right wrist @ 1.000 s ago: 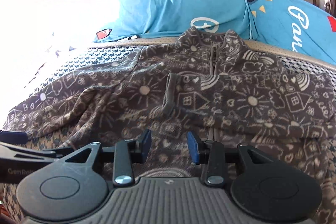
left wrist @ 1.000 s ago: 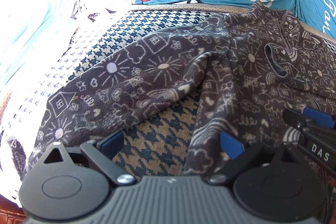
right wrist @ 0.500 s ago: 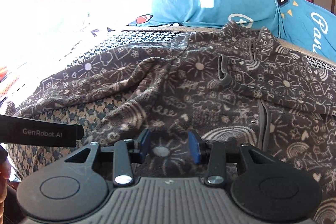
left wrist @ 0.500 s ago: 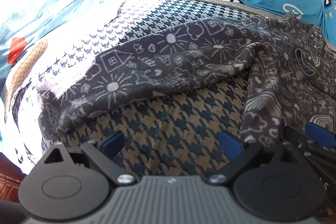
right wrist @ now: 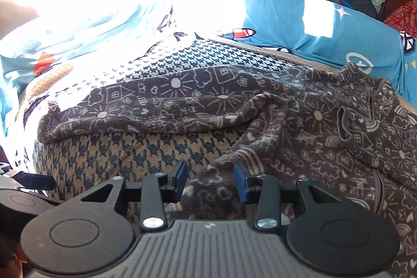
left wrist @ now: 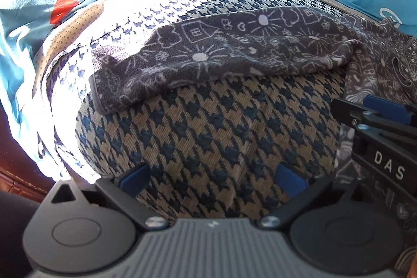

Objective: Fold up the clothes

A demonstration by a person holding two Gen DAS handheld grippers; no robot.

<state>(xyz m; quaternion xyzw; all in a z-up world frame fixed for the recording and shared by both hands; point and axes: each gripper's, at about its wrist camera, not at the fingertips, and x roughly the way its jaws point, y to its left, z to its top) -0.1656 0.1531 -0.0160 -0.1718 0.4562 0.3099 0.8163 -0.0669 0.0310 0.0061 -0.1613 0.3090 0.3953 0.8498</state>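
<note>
One fuzzy doodle-print fleece (right wrist: 325,137), rumpled

A dark grey fleece jacket (right wrist: 325,127) with white doodles is spread flat, one sleeve (left wrist: 221,54) stretched out leftward.

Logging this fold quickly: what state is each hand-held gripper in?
Left hand-held gripper: jaws opening, nothing between them.
Right hand-held gripper: partly open over the grey fleece, not gripping.

Both my tongs point downward, empty.
My left tongs (left wrist: 212,180) are opening, the jaws very wide with nothing gripped. My right tongs (right wrist: 210,180) stand partly open just beside them, pads pressing nothing.
</note>
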